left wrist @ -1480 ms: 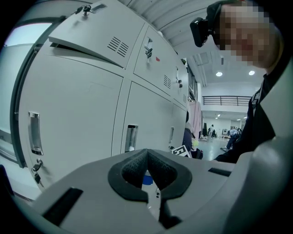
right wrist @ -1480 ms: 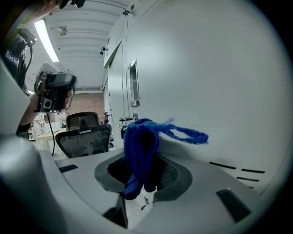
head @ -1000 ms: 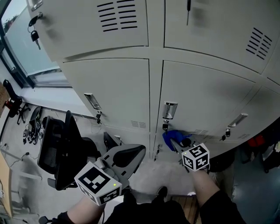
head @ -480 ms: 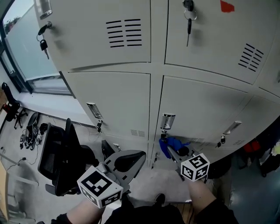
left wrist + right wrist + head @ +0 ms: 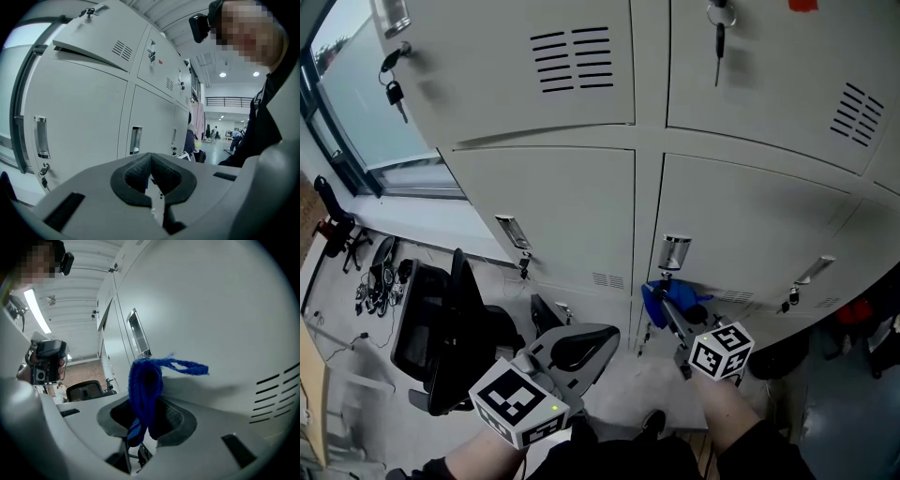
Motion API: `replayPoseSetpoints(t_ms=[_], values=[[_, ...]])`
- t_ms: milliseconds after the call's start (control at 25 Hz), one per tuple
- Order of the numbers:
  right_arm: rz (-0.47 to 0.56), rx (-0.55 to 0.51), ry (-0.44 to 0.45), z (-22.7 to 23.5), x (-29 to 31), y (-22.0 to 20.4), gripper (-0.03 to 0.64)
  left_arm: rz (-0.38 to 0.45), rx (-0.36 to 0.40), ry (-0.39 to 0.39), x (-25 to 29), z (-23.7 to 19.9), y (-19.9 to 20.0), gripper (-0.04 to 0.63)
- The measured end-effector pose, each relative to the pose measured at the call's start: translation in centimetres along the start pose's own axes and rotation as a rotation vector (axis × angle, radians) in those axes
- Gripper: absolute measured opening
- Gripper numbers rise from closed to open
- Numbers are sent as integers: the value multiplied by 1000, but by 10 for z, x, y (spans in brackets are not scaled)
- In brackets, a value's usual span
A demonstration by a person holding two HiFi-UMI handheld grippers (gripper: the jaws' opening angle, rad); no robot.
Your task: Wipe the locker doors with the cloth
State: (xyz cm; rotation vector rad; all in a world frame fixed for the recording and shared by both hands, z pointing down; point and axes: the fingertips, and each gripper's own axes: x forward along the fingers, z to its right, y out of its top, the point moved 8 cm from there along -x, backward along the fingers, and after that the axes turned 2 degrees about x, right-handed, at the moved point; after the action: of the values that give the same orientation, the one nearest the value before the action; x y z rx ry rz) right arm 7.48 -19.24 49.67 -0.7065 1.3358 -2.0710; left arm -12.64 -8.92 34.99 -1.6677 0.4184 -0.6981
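Blue cloth [image 5: 145, 380] pinched in right gripper [image 5: 146, 420], up at lower locker door [image 5: 750, 216].
Cloth sits just below the door's handle [image 5: 675, 251]; whether it touches the door, cannot tell. Left gripper [image 5: 150, 176] pressed together on nothing, near side, left of cloth. Black office chair [image 5: 441, 328] further left.

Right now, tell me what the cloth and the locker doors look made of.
Cloth: likely knitted or woven yarn, matte blue; ribbed texture and a loose loop show. Locker doors: probably painted sheet metal, smooth pale grey; punched vent slots suggest it.
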Motion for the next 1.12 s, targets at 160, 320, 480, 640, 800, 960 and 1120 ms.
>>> replayPoseSetpoints(t_ms=[160,320,480,640,800,960,1120], values=[[-37,-5,-6,3,7,-12,103,-3,-9,4,-1,-2,-2,6],[-85,-8,-22,9,10,-26,103,-6,-19,9,-2,-4,-5,6],[-132,-7,-50,18,10,-41,101,-12,-22,11,-1,-7,-10,6],[-167,-9,-81,26,5,-51,103,-15,-31,1,2,-5,-11,6],[-172,-4,-102,30,-9,-49,103,-7,-21,-20,7,-2,-11,6],[-163,-16,-90,23,-30,-35,103,-13,-10,-48,16,4,-10,6],[-139,-87,-65,7,-56,-1,103,23,8,-86,24,14,1,6]])
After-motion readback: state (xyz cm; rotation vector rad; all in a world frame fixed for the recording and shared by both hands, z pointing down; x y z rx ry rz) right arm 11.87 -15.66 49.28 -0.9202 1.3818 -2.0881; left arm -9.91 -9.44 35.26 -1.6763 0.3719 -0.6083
